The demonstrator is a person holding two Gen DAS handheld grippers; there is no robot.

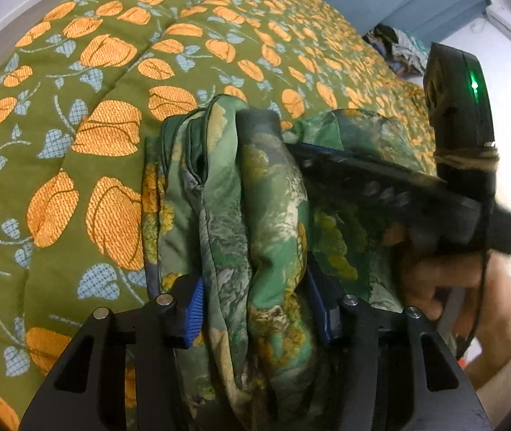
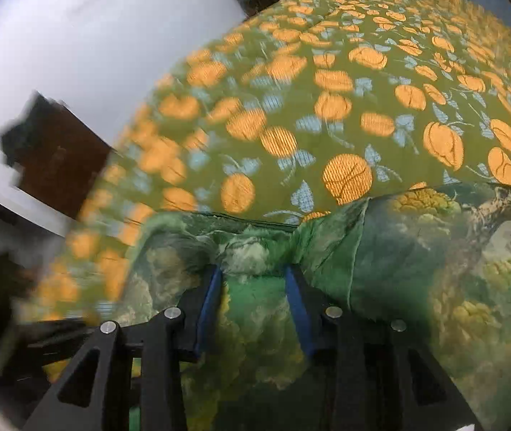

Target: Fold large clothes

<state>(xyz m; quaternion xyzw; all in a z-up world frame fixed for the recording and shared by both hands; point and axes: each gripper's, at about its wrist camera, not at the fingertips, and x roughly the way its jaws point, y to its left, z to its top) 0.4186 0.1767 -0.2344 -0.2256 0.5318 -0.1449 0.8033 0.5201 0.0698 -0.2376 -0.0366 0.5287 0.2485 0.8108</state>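
Holding bunched folds of the green printed garment point(image 1: 273, 222) over the bedspread point(image 1: 76, 115), your left gripper point(image 1: 255, 309) and right gripper point(image 2: 253, 305) should pinch its hemmed edges (soft, light, slippery).

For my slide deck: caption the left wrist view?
Left tongs hold bunched green garment over flowered bedspread.
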